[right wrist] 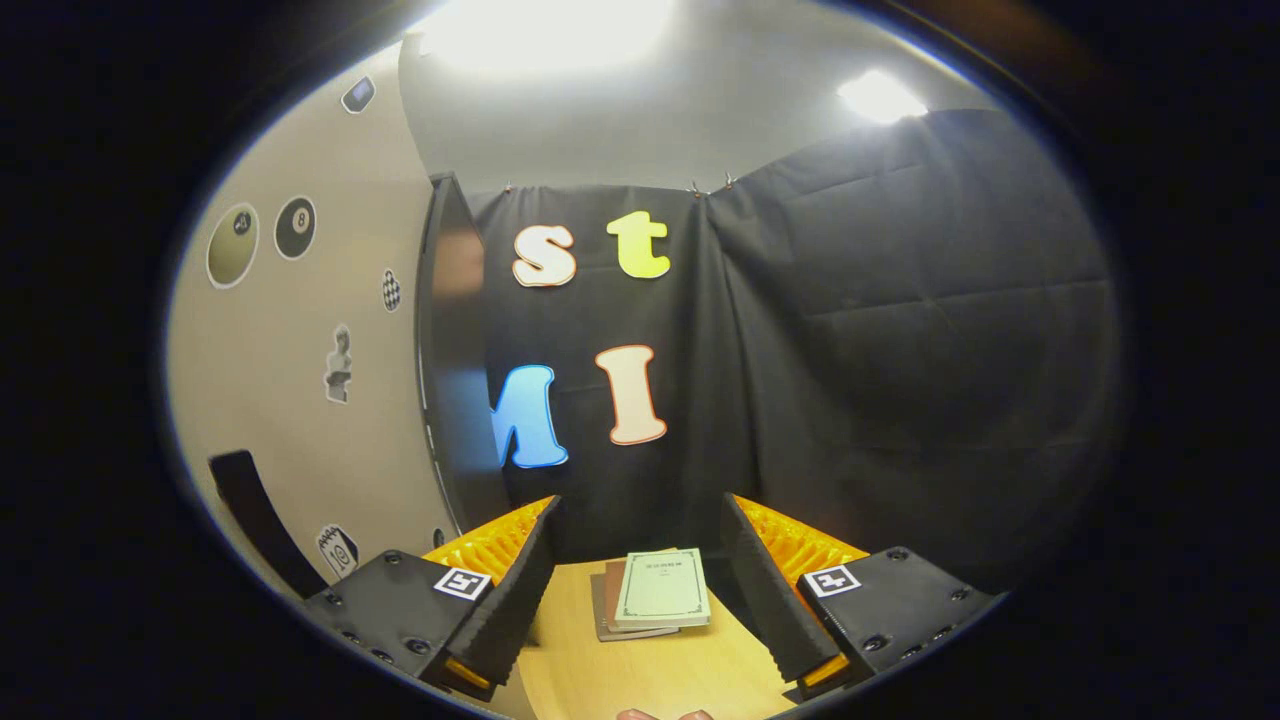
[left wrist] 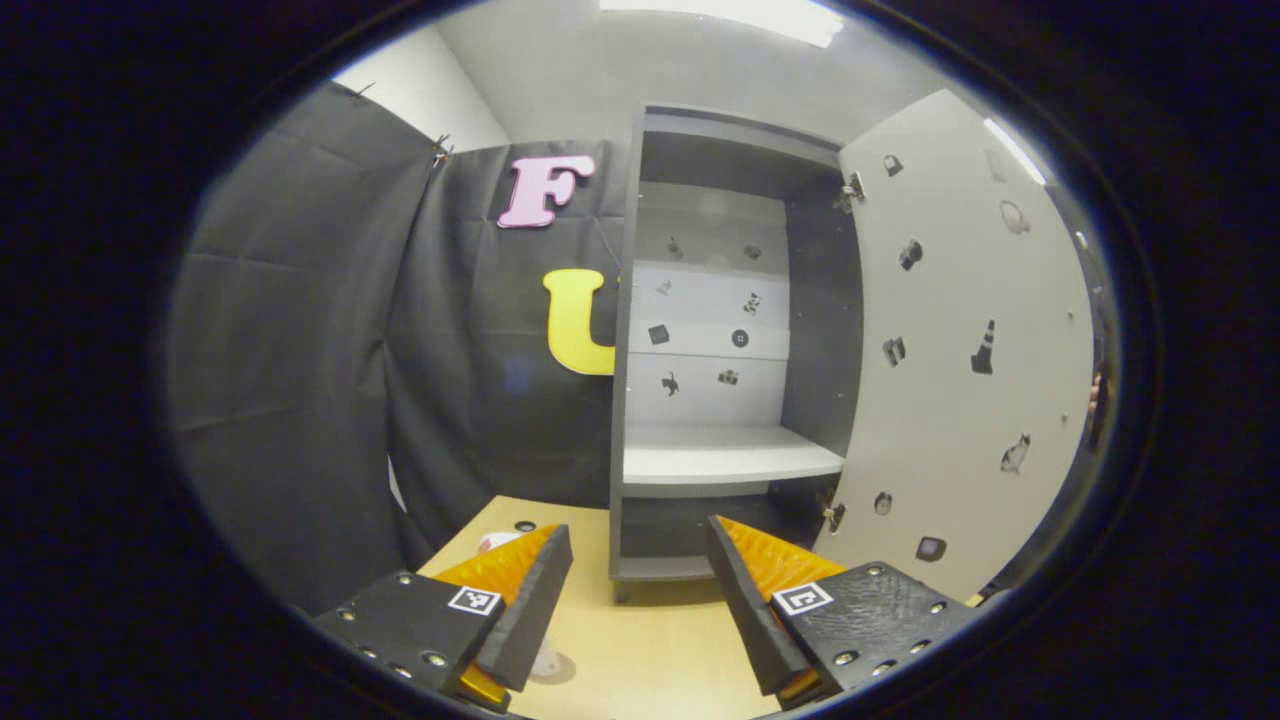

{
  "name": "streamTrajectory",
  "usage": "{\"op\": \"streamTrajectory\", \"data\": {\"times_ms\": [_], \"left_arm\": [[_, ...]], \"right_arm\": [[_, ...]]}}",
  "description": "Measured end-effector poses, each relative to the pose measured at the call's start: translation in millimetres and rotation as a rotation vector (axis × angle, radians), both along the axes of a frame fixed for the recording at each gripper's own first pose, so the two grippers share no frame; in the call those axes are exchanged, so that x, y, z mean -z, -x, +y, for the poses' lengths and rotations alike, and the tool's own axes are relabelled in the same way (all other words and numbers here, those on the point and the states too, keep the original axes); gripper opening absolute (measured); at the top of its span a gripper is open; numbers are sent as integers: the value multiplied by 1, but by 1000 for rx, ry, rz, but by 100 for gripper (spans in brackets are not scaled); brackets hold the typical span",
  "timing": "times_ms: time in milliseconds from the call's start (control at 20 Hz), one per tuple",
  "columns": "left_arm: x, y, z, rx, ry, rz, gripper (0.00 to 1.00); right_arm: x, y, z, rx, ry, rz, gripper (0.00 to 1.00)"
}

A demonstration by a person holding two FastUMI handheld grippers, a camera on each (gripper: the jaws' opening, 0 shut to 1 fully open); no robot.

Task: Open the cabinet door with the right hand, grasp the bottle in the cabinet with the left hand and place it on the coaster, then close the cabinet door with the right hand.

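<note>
In the left gripper view the dark cabinet [left wrist: 625,400] stands on the wooden table with its pale door [left wrist: 950,380] swung wide to the right. Its white shelf [left wrist: 730,460] is bare. My left gripper [left wrist: 640,590] is open in front of the cabinet, with nothing between its fingers. A whitish-pink thing [left wrist: 495,541] peeks out from behind the left finger; I cannot tell whether it is the bottle. In the right gripper view my right gripper [right wrist: 640,590] is open, just right of the door's outer face [right wrist: 310,380] and its black handle [right wrist: 250,500].
A small stack of notebooks [right wrist: 660,590] lies on the table [right wrist: 640,670] ahead of the right gripper. Black cloth walls close the booth behind and to both sides. A small dark disc [left wrist: 524,525] sits on the table left of the cabinet.
</note>
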State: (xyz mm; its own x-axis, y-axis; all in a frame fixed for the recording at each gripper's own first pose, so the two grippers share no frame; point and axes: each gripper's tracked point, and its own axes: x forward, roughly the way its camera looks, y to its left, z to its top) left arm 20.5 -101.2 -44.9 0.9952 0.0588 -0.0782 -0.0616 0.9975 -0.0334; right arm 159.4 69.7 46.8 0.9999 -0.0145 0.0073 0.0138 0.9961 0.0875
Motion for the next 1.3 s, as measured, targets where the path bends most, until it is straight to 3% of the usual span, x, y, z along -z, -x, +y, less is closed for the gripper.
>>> {"op": "streamTrajectory", "data": {"times_ms": [200, 400, 800, 850, 900, 1000, 1050, 1100, 1250, 1300], "left_arm": [[-19, 0, -13, -14, 114, 16, 82], [-15, -2, -9, -52, 156, 48, 82], [-39, -3, 26, -139, 101, 16, 83], [-42, -4, 28, -140, 100, 8, 83], [-43, -4, 33, -141, 96, 1, 83], [-38, -4, 44, -156, 88, 8, 81], [-34, -3, 49, -161, 90, 19, 81], [-32, -2, 52, -163, 95, 25, 82], [-31, 1, 63, -165, 106, 18, 82], [-32, 3, 65, -153, 110, 10, 83]], "right_arm": [[-20, 8, 5, -83, 18, -36, 98], [-24, 18, 26, -183, 50, -31, 98], [-23, 38, 62, -313, 67, -6, 98], [-23, 40, 66, -325, 63, -3, 92], [-22, 43, 73, -345, 60, 4, 98], [-21, 49, 77, -354, 78, 6, 98], [-20, 45, 80, -341, 97, 3, 90], [-19, 45, 81, -337, 93, 6, 95], [-8, 42, 99, -372, 26, 65, 90], [-8, 42, 106, -389, 11, 73, 95]]}}
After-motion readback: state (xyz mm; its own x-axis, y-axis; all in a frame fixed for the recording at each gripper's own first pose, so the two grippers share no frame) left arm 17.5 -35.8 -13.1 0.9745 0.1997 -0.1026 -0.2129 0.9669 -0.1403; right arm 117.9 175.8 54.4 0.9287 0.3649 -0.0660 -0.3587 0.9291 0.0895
